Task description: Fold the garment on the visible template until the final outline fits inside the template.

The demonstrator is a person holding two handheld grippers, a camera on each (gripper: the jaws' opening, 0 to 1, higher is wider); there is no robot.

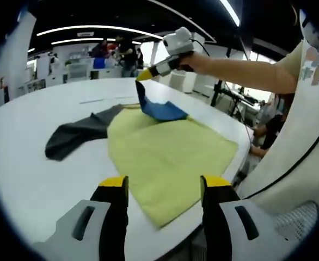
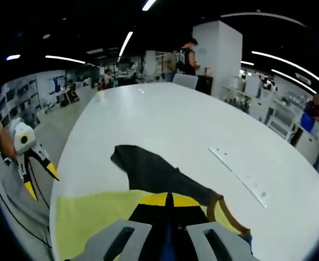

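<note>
A yellow-green garment (image 1: pixel 165 152) lies spread on the white table (image 1: pixel 34 179), its dark grey sleeve (image 1: pixel 78 136) stretched out to the left. My right gripper (image 1: pixel 143 76), held in a person's hand, is shut on the blue sleeve (image 1: pixel 159 110) and lifts its end above the cloth. In the right gripper view its jaws (image 2: pixel 169 201) are pressed together over the garment (image 2: pixel 89 217), with the grey sleeve (image 2: pixel 148 168) ahead and a brown-trimmed neckline (image 2: pixel 225 215) to the right. My left gripper (image 1: pixel 165 185) hovers open over the near hem, holding nothing; it also appears off the table edge (image 2: pixel 41 181).
A pale marked strip (image 2: pixel 238 174) lies on the table beyond the garment. The person's arm (image 1: pixel 241 68) and white shirt (image 1: pixel 301 147) stand at the right, by the table edge. People and desks are far behind.
</note>
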